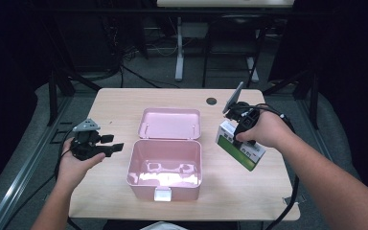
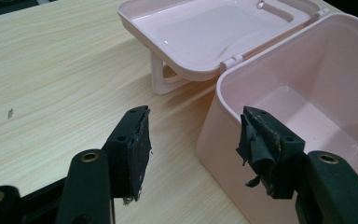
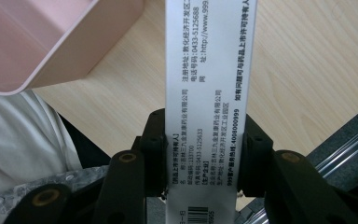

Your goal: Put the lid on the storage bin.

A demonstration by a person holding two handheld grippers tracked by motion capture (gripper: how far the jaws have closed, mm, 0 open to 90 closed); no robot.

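I am working over a wooden table (image 1: 110, 103) in a dark room. My right gripper (image 1: 240, 125) is clamping a white-and-green carton (image 1: 239, 149), lifted just right of the open pink box (image 1: 165, 167) — a tilt risks snagging its rim. My left gripper (image 1: 109, 145) is hanging open, empty.

Pink box (image 1: 165, 165) and its flipped-back lid (image 1: 170, 123): smooth moulded plastic, slight gloss, glare patches on the floor inside. Table (image 1: 115, 103): pale wood-grain top, matt, one small dark fleck in the left gripper view. Carton (image 3: 205, 93) is smooth printed cardboard, white with black text; left gripper (image 2: 193, 140) pads (image 2: 137, 149) are matt black rubber, frayed and peeling at the edges.
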